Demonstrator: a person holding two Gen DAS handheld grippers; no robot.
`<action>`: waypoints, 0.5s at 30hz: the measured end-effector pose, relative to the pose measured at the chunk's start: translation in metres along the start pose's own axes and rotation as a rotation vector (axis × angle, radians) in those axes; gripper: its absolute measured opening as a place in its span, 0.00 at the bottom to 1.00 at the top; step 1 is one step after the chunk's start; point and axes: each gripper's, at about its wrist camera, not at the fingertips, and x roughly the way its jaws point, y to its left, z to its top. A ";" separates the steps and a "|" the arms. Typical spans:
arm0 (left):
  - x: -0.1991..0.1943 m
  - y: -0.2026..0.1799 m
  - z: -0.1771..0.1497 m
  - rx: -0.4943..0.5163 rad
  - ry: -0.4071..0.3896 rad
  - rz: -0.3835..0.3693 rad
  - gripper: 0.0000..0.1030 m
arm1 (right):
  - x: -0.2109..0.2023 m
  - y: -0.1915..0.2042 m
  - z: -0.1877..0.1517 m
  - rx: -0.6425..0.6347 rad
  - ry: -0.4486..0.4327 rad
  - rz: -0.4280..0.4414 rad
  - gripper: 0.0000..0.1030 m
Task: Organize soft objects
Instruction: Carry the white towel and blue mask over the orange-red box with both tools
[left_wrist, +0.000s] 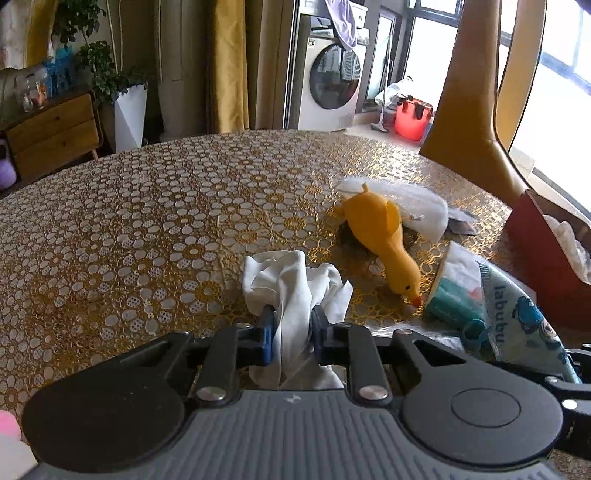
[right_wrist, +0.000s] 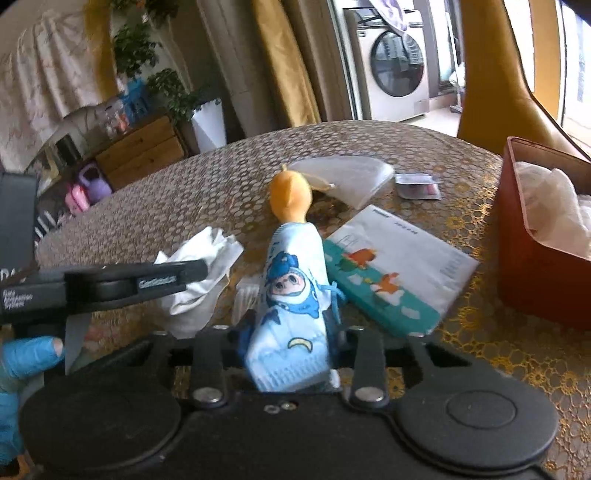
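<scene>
My left gripper is shut on a crumpled white cloth that rests on the gold lace tablecloth. From the right wrist view the same white cloth shows at the left, with the left gripper's finger across it. My right gripper is shut on a light blue drawstring pouch printed with a cartoon figure, held upright. The pouch also shows at the lower right of the left wrist view. A yellow plush duck lies beyond both, its tail end above the pouch.
A red box holding white fabric stands at the right edge. A teal and white tissue pack, a clear plastic bag and a small foil packet lie nearby. A blue-gloved hand shows at the lower left. A yellow chair back rises behind.
</scene>
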 end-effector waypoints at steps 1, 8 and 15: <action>-0.003 0.000 0.000 0.000 -0.003 -0.001 0.19 | -0.002 -0.001 0.000 0.001 -0.005 -0.005 0.29; -0.030 -0.004 0.006 -0.009 -0.024 -0.029 0.18 | -0.026 -0.004 0.000 0.001 -0.041 -0.005 0.28; -0.069 -0.010 0.013 -0.020 -0.052 -0.073 0.18 | -0.060 -0.005 0.000 -0.015 -0.070 -0.002 0.28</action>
